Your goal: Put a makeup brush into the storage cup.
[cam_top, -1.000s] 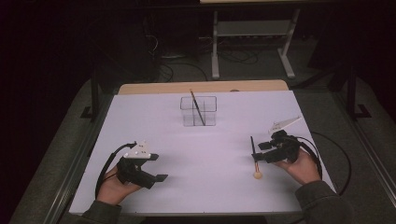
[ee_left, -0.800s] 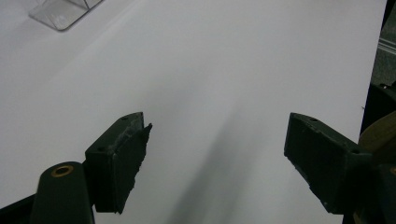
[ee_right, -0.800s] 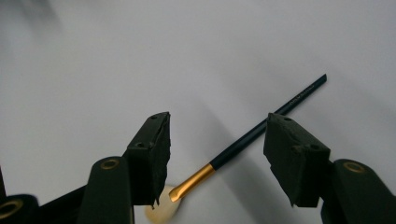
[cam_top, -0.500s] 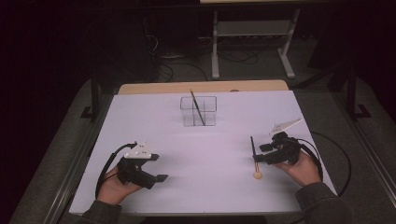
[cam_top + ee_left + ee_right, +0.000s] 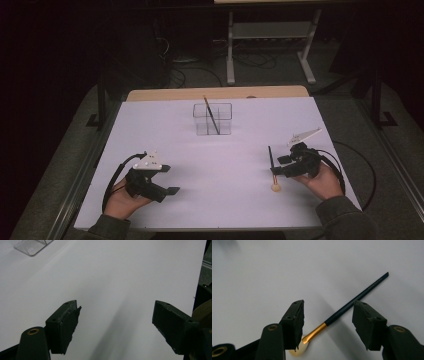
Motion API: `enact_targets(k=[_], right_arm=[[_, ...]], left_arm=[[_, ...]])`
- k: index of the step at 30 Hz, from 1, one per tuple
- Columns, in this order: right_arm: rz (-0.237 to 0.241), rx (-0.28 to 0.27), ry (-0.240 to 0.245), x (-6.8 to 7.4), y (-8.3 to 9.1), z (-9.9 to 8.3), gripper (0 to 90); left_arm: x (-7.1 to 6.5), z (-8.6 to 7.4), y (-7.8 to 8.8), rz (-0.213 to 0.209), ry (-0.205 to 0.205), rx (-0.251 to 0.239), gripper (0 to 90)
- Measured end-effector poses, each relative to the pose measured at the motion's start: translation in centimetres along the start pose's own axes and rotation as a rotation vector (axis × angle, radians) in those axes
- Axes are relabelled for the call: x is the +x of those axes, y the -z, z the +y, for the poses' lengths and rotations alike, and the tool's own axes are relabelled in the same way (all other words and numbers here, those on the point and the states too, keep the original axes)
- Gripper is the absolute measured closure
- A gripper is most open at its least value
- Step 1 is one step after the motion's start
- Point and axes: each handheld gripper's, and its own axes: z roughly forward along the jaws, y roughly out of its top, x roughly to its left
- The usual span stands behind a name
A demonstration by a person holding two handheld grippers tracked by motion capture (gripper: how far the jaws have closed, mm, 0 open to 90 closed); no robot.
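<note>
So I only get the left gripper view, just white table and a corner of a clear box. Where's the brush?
Observer: The brush lies flat on the table, between the fingers of the right gripper.
Operator: Is it grabbed yet?
Observer: Not yet. The fingers have just been closing a little, but they stand well apart and don't squeeze the handle.
Operator: Is anything in the box?
Observer: Yes, one thin dark stick leans inside the clear box.
</note>
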Motion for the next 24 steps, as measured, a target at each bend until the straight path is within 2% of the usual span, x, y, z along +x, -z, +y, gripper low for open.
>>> enact_targets(k=[1,6,15,24], right_arm=[[-0.003,0.006,-0.012,0.1,0.0,0.0,41.8],[-0.008,0.024,-0.011,0.2,-0.3,0.1,42.2],[-0.029,0.046,0.004,0.4,-1.0,0.1,43.0],[-0.045,0.072,-0.019,0.6,-1.7,0.3,43.9]], left_arm=[[0.0,0.0,0.0,0.000,0.001,-0.001,20.2],[0.1,0.0,0.0,0.000,0.001,-0.003,20.1],[0.1,0.0,0.1,0.000,0.004,-0.006,20.2],[0.1,0.0,0.3,0.002,-0.001,-0.008,20.2]])
